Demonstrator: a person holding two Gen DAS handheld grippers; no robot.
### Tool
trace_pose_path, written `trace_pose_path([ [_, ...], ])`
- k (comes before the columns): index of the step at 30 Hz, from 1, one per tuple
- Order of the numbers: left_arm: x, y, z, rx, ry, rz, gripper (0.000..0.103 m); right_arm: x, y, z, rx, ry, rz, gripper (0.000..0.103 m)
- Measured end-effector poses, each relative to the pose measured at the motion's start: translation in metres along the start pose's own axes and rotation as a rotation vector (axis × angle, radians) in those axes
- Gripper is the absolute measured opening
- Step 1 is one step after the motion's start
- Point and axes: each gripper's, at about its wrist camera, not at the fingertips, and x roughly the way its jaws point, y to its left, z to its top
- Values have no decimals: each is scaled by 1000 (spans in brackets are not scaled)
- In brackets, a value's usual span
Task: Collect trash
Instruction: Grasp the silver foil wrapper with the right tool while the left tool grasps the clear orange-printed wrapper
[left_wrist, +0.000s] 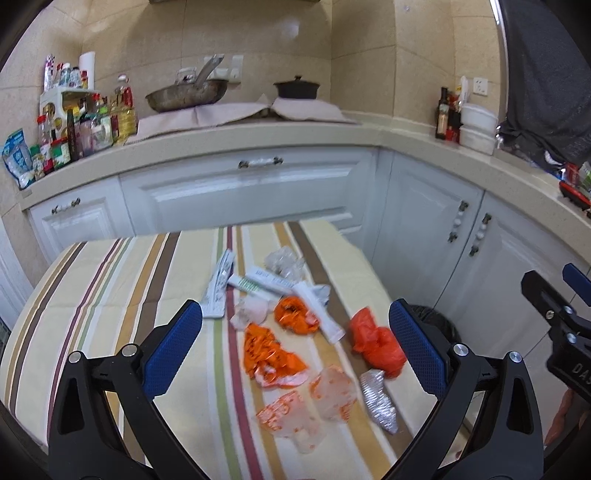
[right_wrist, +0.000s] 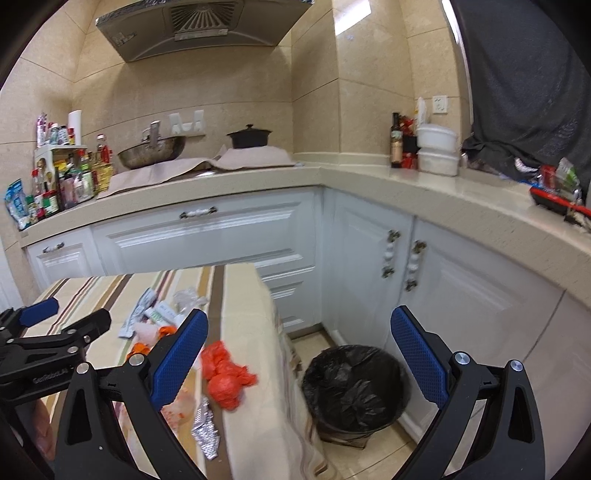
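Note:
Trash lies scattered on the striped tablecloth (left_wrist: 110, 295): a crumpled red bag (left_wrist: 373, 343), orange wrappers (left_wrist: 269, 354), clear orange-printed wrappers (left_wrist: 325, 395), a silver foil wrapper (left_wrist: 378, 398), white tubes (left_wrist: 269, 284) and a flat sachet (left_wrist: 219, 284). My left gripper (left_wrist: 295, 328) is open and empty above the pile. My right gripper (right_wrist: 299, 339) is open and empty over the table's right edge, between the red bag (right_wrist: 225, 380) and a bin lined with a black bag (right_wrist: 354, 387) on the floor. The foil wrapper (right_wrist: 205, 432) lies near the table's edge.
White cabinets (right_wrist: 207, 240) run under a beige counter (right_wrist: 369, 173) behind and to the right of the table. The counter holds bottles and jars (left_wrist: 74, 125), a wok (left_wrist: 186, 96), a black pot (left_wrist: 295, 88) and white containers (right_wrist: 437, 153).

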Motion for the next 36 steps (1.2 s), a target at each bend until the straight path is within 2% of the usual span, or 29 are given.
trace_pose_path([
  [6,18,28,-31,-20,101,15,97,22,27,-33,-48,58,58,97],
  [8,21,33,-43,-14,125,20,91,28,39,-48,-89,74,71,96],
  [10,25,37,-56,-3,159,28,79,32,49,-61,-115,89,83,96],
  [13,28,43,-70,-13,195,24,74,36,61,-78,-135,119,121,95],
  [15,27,45,-75,-14,197,23,72,38,68,-84,-161,131,134,86],
  [17,27,44,-78,-9,197,19,72,44,74,-90,-178,161,158,55],
  [22,25,44,-82,-34,206,-18,71,55,75,-103,-145,226,203,54],
  [29,23,28,-85,-21,200,-59,72,56,72,-112,-136,240,203,54],
  [33,34,19,-94,11,230,-63,72,57,68,-114,-125,246,204,54],
  [35,39,17,-97,19,241,-62,63,58,68,-114,-123,253,206,54],
  [36,42,17,-98,21,250,-67,55,58,67,-115,-122,255,207,54],
])
